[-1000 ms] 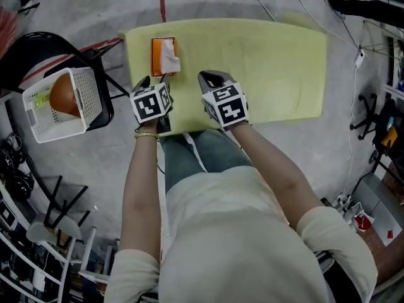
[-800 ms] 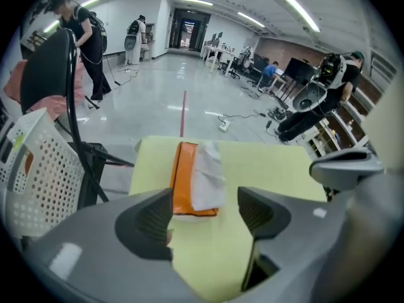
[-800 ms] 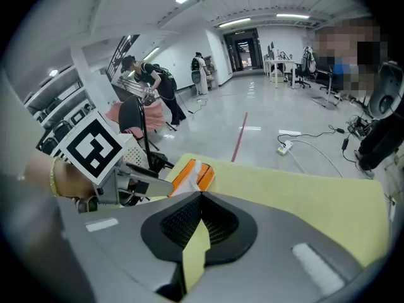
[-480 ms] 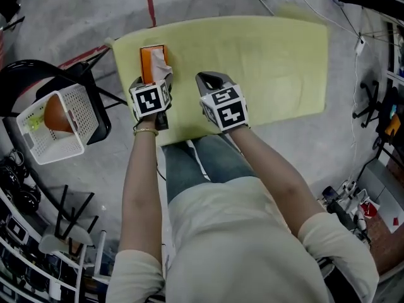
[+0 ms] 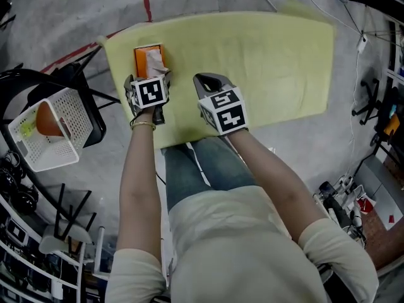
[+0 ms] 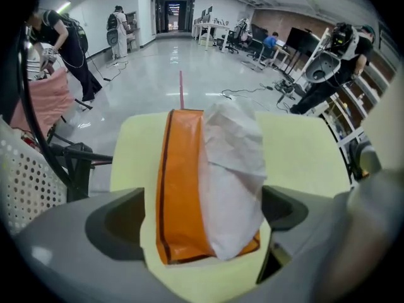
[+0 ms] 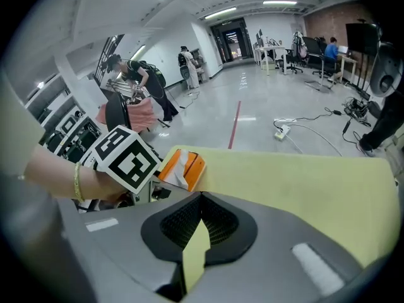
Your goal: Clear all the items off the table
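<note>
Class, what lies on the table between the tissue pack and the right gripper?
Nothing: the head view shows only bare yellow table between the tissue pack and the right gripper.

The head view looks steeply down on the counter [image 5: 265, 62], while both gripper views skim it closely, sharing the orange pack [image 6: 180, 188].

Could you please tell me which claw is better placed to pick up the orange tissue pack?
Left. The left claw has just been opening and now straddles the orange tissue pack, jaws wide apart, not yet pressing. The right claw is shut, over the table beside it.
</note>
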Demonstrator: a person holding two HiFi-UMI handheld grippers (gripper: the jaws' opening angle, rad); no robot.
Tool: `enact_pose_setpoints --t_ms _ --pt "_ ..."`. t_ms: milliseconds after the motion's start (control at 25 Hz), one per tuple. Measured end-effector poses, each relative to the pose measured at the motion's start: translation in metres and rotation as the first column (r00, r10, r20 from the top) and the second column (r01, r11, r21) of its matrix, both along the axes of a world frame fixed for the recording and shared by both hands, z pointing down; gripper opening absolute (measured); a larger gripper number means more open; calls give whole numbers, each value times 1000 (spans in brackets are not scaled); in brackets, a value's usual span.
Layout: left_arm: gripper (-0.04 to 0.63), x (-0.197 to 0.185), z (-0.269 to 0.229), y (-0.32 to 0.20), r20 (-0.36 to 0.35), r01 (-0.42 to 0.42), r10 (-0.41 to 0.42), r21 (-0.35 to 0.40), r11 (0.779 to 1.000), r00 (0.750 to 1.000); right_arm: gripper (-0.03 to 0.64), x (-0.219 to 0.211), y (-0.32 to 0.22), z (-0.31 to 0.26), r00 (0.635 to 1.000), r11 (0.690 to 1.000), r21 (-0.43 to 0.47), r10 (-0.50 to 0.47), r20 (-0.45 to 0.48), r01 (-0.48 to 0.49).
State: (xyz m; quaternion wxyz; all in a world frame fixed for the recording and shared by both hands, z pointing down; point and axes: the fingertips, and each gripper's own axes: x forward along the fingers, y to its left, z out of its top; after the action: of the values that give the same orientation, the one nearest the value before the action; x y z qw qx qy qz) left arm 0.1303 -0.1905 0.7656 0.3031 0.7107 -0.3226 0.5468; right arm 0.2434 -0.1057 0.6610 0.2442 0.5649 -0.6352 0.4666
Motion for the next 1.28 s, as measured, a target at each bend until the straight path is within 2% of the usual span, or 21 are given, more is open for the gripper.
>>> enact_pose_setpoints --t_ms 200,320,680,840,1280 --pt "558 0 11 3 12 -1 1 -9 1000 1000 0 3 1 9 1000 1000 -10 16 6 -16" --pt "523 -1 12 4 26 -11 11 5 1000 1000 0 1 3 11 1000 1000 -15 17 12 -17" --pt "271 -3 -4 5 37 -59 57 63 996 998 0 -3 6 6 1000 1000 -8 11 13 -11" --pt "255 -6 -19 10 6 -75 75 83 994 997 0 -5 7 -1 1000 1000 4 6 5 -6" --pt "255 -13 -85 19 -98 -10 21 107 994 995 0 -21 17 -38 999 999 35 -28 -24 29"
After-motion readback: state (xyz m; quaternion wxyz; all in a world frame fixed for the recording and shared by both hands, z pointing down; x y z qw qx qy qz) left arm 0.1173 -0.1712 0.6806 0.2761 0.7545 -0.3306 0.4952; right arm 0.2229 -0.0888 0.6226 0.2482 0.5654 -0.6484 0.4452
